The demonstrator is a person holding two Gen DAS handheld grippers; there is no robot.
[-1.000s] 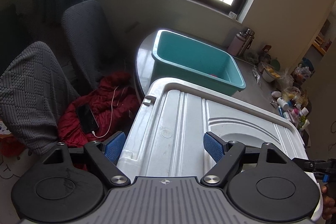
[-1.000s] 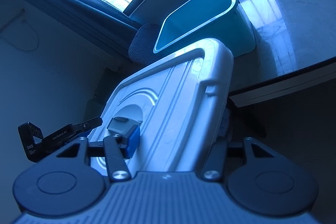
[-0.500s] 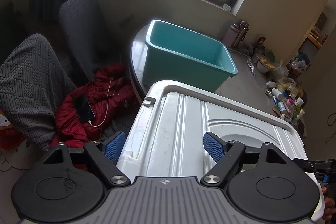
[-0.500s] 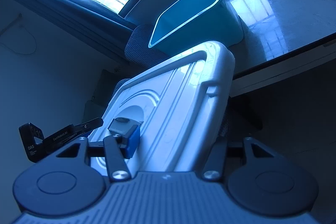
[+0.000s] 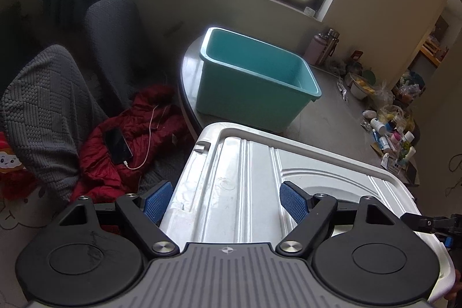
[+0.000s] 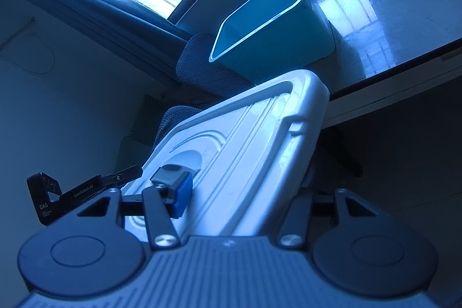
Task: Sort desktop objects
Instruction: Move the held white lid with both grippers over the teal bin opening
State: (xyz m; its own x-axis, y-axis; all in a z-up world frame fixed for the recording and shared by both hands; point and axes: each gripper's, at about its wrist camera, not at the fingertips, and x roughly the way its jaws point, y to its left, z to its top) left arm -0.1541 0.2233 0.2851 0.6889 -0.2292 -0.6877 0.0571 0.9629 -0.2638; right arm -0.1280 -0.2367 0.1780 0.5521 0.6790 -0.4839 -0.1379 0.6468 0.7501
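A large white plastic lid (image 5: 245, 160) hangs in the air in front of the table, carried by both grippers. My left gripper (image 5: 223, 194) is shut across one end of it, one blue pad (image 5: 156, 199) against the outer rim and the other on the ribbed top. In the right wrist view the lid (image 6: 254, 134) tilts upward, and my right gripper (image 6: 245, 184) is shut on its edge. One pad (image 6: 180, 192) presses the top, while the other finger is hidden underneath. A teal bin (image 5: 254, 77) stands open on the table beyond the lid; its inside looks empty.
The grey table (image 5: 332, 111) carries small bottles (image 5: 392, 137), bags and a pink flask (image 5: 319, 48) at the right. Two grey chairs (image 5: 43, 106) stand at the left, with a red jacket and a phone (image 5: 117, 146) on one seat. A window fills the far wall.
Both grippers and the lid have drawn back from the table. The lid's far edge overlapped the teal bin before; now a strip of tabletop shows between them. Both grips are unchanged.
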